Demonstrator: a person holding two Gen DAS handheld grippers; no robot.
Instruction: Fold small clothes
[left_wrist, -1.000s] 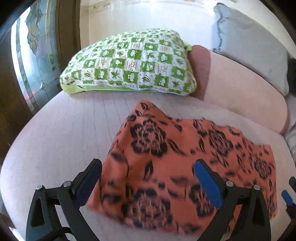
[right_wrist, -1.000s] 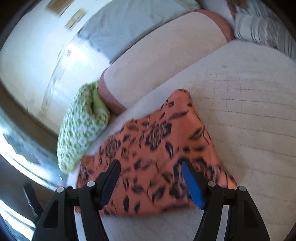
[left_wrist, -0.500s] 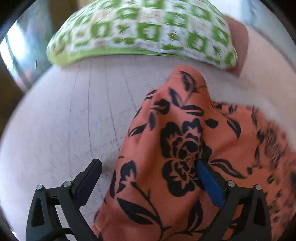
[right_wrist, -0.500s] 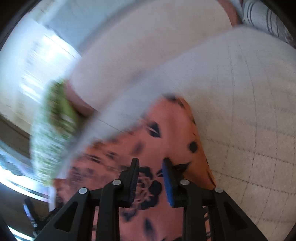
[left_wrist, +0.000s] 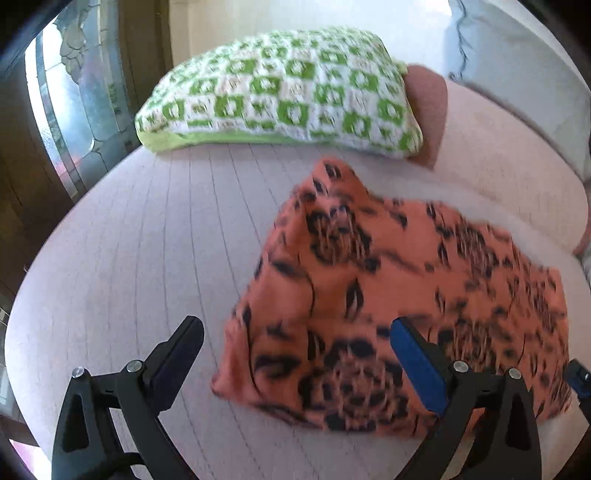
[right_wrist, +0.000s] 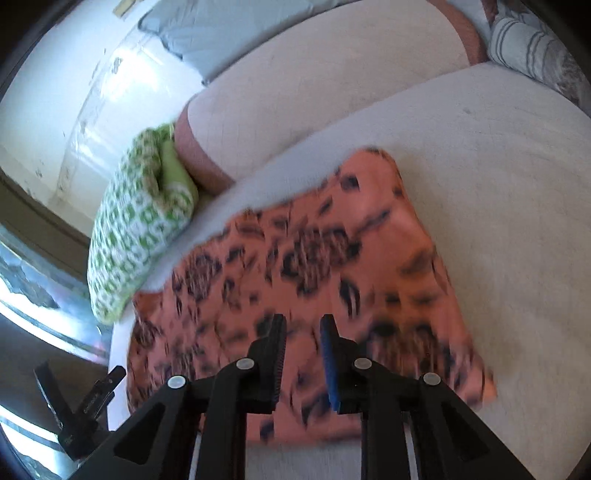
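Note:
An orange garment with a black flower print (left_wrist: 388, 295) lies folded on the pale quilted seat (left_wrist: 147, 240). My left gripper (left_wrist: 295, 354) is open and empty, held above the garment's near left corner. In the right wrist view the same garment (right_wrist: 314, 258) lies ahead. My right gripper (right_wrist: 303, 343) hovers over its near edge with the jaws narrowly parted and nothing between them. The view is motion-blurred.
A green and white checked pillow (left_wrist: 280, 96) lies at the far edge of the seat and shows in the right wrist view (right_wrist: 140, 229). A pink bolster (left_wrist: 498, 166) runs along the back. A grey cushion (right_wrist: 229, 33) and a striped cushion (right_wrist: 535, 48) lie behind.
Both grippers dipped close to the garment and have pulled back up. The right jaws narrowed from wide open. The garment lies much as it did a second ago.

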